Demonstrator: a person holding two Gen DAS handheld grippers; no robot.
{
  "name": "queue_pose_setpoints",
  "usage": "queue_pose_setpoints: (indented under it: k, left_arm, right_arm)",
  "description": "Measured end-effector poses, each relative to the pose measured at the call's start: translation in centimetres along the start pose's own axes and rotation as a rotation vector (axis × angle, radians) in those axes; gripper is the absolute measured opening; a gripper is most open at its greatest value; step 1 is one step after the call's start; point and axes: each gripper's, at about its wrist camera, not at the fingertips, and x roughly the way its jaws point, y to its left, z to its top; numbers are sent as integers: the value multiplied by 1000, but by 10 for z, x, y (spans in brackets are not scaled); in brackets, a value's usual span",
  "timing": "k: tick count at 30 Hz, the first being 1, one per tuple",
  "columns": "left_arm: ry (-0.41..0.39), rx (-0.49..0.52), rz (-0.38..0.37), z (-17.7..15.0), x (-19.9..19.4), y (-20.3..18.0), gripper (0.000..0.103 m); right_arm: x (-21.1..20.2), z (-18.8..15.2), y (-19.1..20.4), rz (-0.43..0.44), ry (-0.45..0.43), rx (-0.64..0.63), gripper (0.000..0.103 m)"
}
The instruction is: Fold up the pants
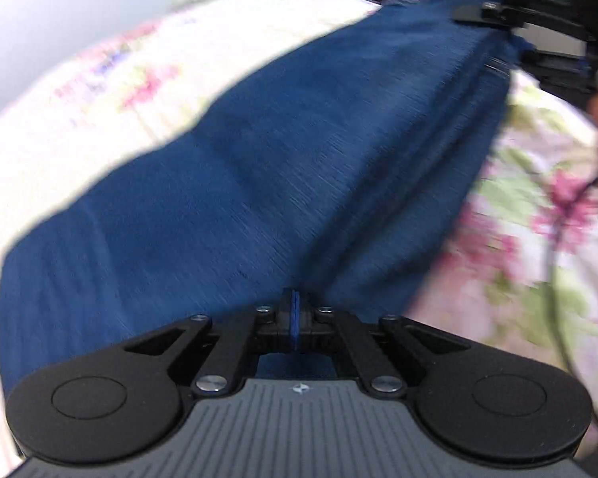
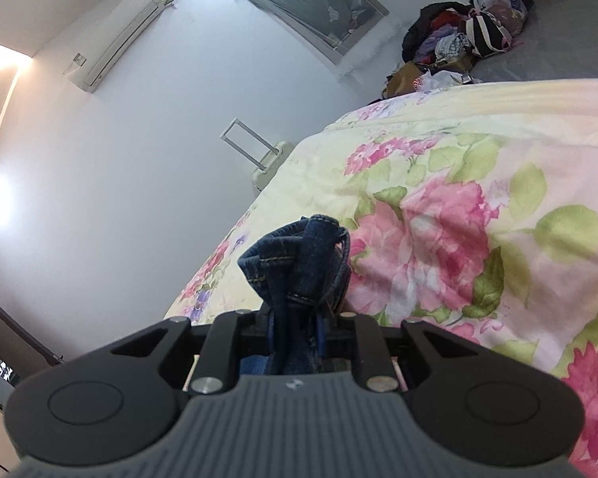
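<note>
Denim, one pair of pants [image 1: 283, 167], stretched between two grippers: left gripper [image 1: 295, 318] and right gripper [image 2: 299, 330] both clamped on fabric.

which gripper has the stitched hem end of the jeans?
The right gripper: bunched jeans with yellow-stitched hems poke past its jaws. The left gripper pinches only a thin edge.

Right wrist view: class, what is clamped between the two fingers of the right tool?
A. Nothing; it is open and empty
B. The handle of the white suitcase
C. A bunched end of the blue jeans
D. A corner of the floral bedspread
C: a bunched, stitched hem of the blue jeans sticks out from between the fingers of the right tool, above the floral bedspread.
</note>
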Motion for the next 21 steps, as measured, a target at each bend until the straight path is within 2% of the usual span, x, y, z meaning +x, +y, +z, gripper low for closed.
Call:
queue_pose_setpoints:
  k: [3,7,12,17,21]
  left_arm:
    - [-28,-16,-9,-7,-27,10,12]
    - [-88,-97,21,-20,-80,52,14]
    - [-195,-249,158,-51,-149,119,17]
    - [-282,-450,202,-90,-173,182,18]
    - [-323,-555,172,-122,-175,219,19]
  right_arm:
    - [-8,1,18,24,-6,-101,14]
    - [-23,-3,53,33,-23,-260,14]
    - [-35,-29,124,-25,-72,-531,14]
    - [-40,-62,196,-24,-71,-712,14]
    - [-39,-106,253,-14,-46,-866,14]
